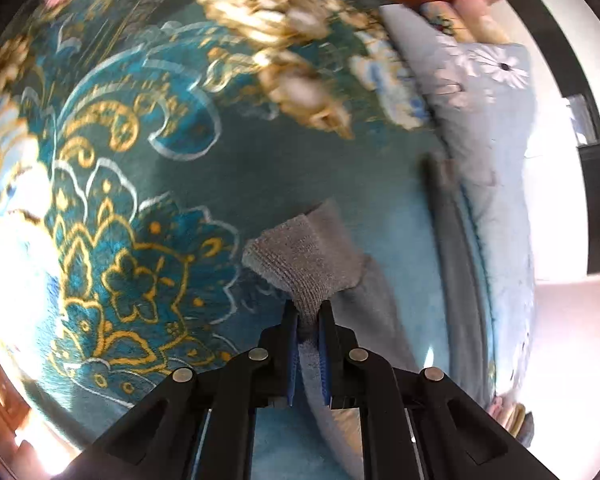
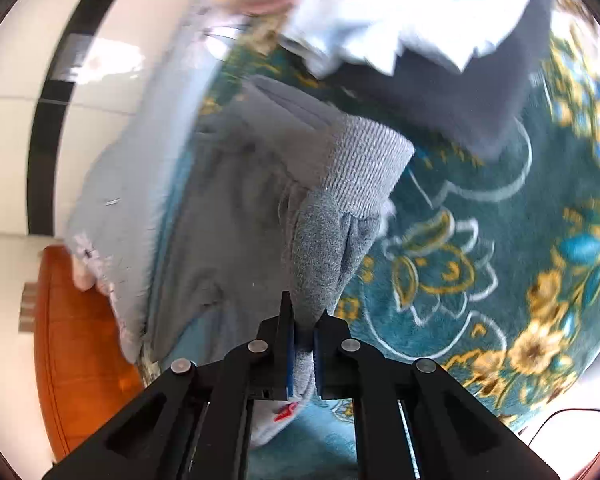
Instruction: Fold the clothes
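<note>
Cuffs sit clamped in my left hand-held gripper (image 1: 308, 322) and right hand-held gripper (image 2: 305, 326); the grey garment (image 2: 236, 216) runs toward frame top on the bed (image 1: 172, 168).

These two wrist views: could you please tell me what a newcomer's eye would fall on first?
First, the teal blanket with gold and white flowers, which fills most of both views. Next, the grey garment: each gripper is shut on it, the left gripper just below a ribbed cuff, the right gripper at bottom centre of its view. A dark folded garment lies at upper right under pale cloth.
</note>
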`<state>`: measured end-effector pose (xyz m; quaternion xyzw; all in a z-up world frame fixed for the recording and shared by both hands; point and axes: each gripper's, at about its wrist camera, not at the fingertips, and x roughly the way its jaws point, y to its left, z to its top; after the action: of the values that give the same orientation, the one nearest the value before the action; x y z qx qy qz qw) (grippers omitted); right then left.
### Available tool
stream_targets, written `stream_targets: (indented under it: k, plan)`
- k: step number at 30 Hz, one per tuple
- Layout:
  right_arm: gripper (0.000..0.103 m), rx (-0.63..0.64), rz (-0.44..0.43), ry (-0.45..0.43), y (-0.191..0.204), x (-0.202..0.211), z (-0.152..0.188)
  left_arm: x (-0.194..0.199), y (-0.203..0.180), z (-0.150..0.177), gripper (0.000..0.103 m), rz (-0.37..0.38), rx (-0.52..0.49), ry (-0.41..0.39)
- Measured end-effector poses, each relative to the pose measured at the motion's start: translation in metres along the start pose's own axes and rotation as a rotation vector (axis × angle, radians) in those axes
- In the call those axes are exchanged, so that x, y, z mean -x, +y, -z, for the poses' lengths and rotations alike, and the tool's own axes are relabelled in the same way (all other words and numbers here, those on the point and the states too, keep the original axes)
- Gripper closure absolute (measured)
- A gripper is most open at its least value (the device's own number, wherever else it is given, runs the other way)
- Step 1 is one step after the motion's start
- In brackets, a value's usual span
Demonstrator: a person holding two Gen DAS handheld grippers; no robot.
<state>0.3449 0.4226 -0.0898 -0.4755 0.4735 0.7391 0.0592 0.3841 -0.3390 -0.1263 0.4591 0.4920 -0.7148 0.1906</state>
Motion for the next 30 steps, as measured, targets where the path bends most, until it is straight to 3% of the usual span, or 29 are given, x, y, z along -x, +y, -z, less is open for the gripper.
stream_targets:
  k: [2, 5, 7, 12, 18, 23, 30]
  plan:
    - [0.096, 0.027, 0.005, 0.004, 0.001, 0.010, -0.001, 0.008, -0.002, 0.001, 0.093, -0.009, -0.028, 0.005]
    - [0.096, 0.031, -0.001, 0.016, 0.001, 0.019, 0.002, 0.014, 0.010, 0.004, 0.093, -0.020, 0.007, 0.019]
    - [0.096, 0.027, -0.053, 0.005, 0.001, 0.031, -0.004, 0.022, 0.006, 0.001, 0.093, -0.011, -0.002, 0.019]
    - [0.096, 0.114, -0.183, -0.072, 0.055, 0.046, -0.037, 0.023, -0.059, -0.036, 0.093, 0.035, -0.049, -0.010]
    - [0.096, 0.165, -0.207, -0.107, 0.105, 0.014, -0.090, -0.015, -0.142, -0.089, 0.093, 0.050, -0.052, 0.009]
    - [0.096, 0.170, -0.190, -0.111, 0.120, -0.021, -0.129, -0.064, -0.208, -0.123, 0.093, 0.039, -0.131, 0.001]
    - [0.096, 0.137, -0.101, -0.057, 0.120, -0.093, -0.174, -0.150, -0.244, -0.147, 0.093, -0.057, -0.142, 0.033]
